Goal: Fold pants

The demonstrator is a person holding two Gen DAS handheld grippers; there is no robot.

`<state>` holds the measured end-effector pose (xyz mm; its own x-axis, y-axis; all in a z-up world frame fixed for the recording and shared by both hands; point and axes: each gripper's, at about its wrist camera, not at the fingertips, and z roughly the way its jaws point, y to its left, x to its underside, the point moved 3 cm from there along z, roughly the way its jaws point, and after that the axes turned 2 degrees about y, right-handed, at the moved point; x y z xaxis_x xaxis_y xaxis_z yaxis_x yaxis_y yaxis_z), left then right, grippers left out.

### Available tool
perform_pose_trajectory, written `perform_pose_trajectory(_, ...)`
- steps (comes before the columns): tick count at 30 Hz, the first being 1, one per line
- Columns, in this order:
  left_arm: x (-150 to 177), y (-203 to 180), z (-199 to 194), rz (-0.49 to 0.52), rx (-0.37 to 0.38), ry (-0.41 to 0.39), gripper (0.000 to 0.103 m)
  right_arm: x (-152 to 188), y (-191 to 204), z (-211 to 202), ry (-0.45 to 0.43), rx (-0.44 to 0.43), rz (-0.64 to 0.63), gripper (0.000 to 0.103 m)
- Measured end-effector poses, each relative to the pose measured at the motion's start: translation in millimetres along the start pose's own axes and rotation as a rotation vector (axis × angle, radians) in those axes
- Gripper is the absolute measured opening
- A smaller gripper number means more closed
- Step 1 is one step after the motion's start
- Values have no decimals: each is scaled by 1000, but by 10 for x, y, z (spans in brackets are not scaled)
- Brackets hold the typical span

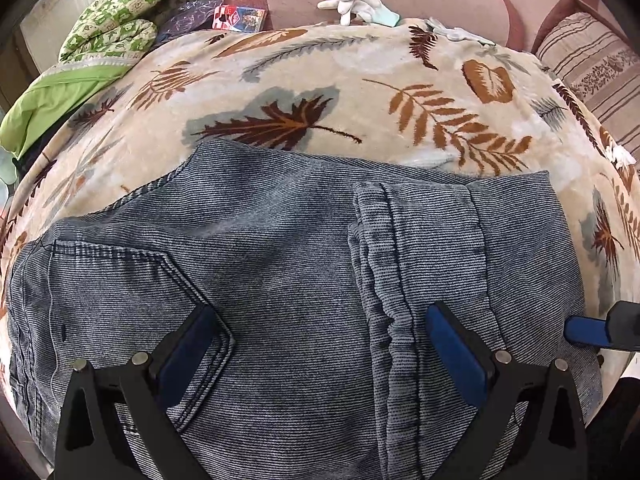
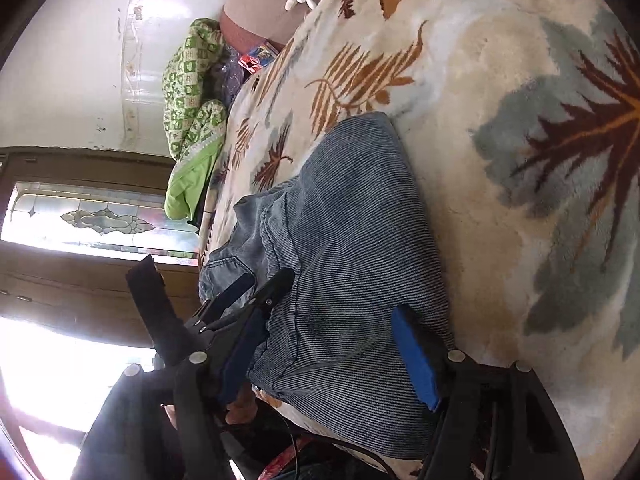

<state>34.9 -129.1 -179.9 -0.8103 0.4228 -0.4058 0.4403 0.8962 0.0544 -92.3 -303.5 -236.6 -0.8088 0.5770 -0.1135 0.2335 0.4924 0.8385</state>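
1. The pants (image 1: 280,264) lie folded into a compact bundle on the leaf-print blanket (image 1: 360,92), at 6 o'clock in the left view.
2. The left gripper (image 1: 320,332) hovers over the denim, fingers spread wide, holding nothing.
3. The right gripper (image 2: 332,332) straddles the bundle's near edge, fingers apart, apparently gripping nothing.
4. Judged step: releasing a fold. Next calls for smoothing or one more fold.

Leaf-patterned blanket (image 1: 360,92) under folded blue pants (image 1: 280,248), white gloves (image 1: 356,6) at far edge.
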Motion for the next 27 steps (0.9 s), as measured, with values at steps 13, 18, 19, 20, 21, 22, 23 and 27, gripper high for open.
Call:
perform_pose_trajectory(13, -22, 40, -49, -40, -4, 34, 103, 24, 9, -43, -5, -3, -7, 71)
perform_pose_trajectory(18, 107, 86, -266, 7, -40, -27, 103, 60, 153, -78, -37, -34, -52, 71)
perform_pose_trajectory(19, 150, 100, -279, 14, -36, -24, 103, 68, 187, -59, -36, -34, -68, 71)
perform_pose_trajectory(20, 207, 110, -278, 22, -26, -15, 103, 74, 214, -32, -33, -26, -80, 71)
perform_pose_trajectory(21, 253, 124, -272, 26, -13, -9, 103, 76, 231, 1, -26, -14, -89, 71)
perform_pose_trajectory(22, 290, 139, -266, 23, 0, -10, 103, 75, 241, 46, -15, -1, -92, 71)
perform_pose_trajectory(23, 319, 159, -257, 14, 15, -14, 103, 72, 237, 94, -1, 14, -92, 71)
perform_pose_trajectory(27, 296, 183, -223, -3, 37, 0, 103, 70, 246, 180, 15, 63, -112, 71)
